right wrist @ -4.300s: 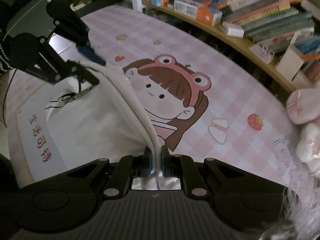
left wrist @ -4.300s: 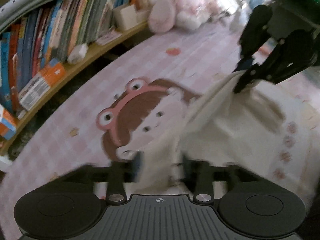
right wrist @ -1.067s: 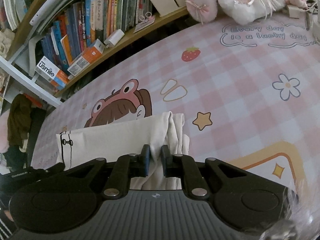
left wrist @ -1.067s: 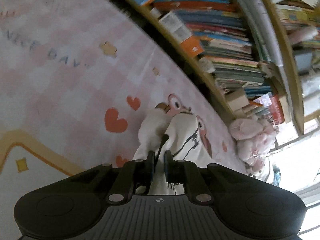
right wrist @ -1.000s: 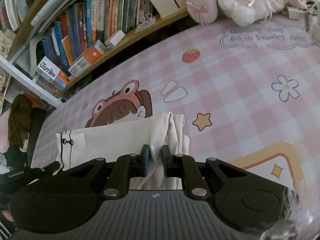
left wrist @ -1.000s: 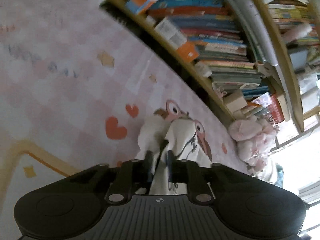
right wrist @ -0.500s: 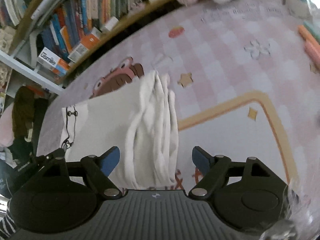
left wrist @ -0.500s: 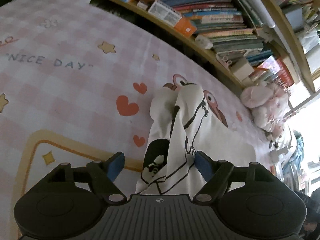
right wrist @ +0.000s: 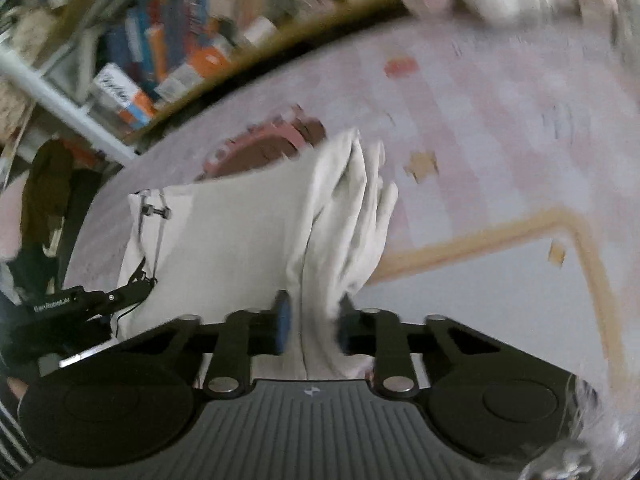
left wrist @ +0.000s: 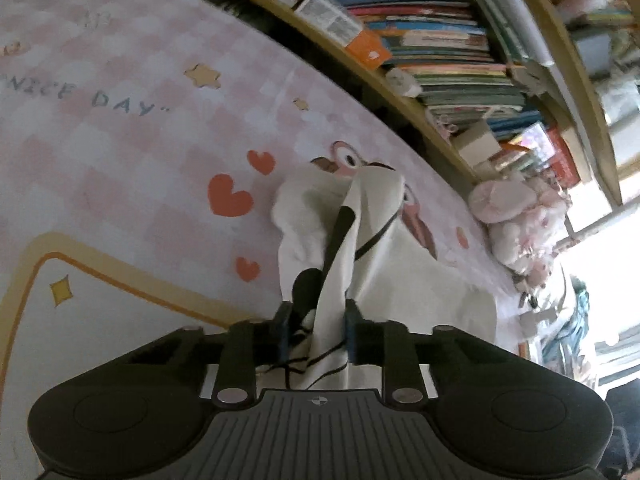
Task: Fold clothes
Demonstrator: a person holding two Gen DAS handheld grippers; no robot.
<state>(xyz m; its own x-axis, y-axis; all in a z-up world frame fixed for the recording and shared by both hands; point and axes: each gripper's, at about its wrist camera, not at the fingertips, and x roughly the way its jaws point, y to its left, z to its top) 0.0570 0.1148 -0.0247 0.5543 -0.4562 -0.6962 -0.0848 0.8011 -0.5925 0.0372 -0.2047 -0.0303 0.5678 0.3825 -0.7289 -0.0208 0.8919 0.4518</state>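
Note:
A cream garment with black line print (left wrist: 420,280) lies folded on the pink checked cover (left wrist: 140,152). One ridge of it rises between my left gripper's (left wrist: 316,336) fingers, which stand half-narrowed and open, with a dark gap beside the left finger. In the blurred right wrist view the garment (right wrist: 232,232) shows as a flat panel with bunched folds at its right end. Those folds run in between the narrowed fingers of my right gripper (right wrist: 312,332), which is also open. The left gripper (right wrist: 120,294) appears at the garment's far left edge.
A bookshelf (left wrist: 420,40) full of books curves along the far side of the cover. Pink plush toys (left wrist: 516,216) sit at its right end. A striped sleeve (right wrist: 12,440) shows at the lower left of the right wrist view.
Both grippers held the garment shut a second ago, opened wide half a second ago, and have since moved in closer, with their fingers narrowing around the cloth.

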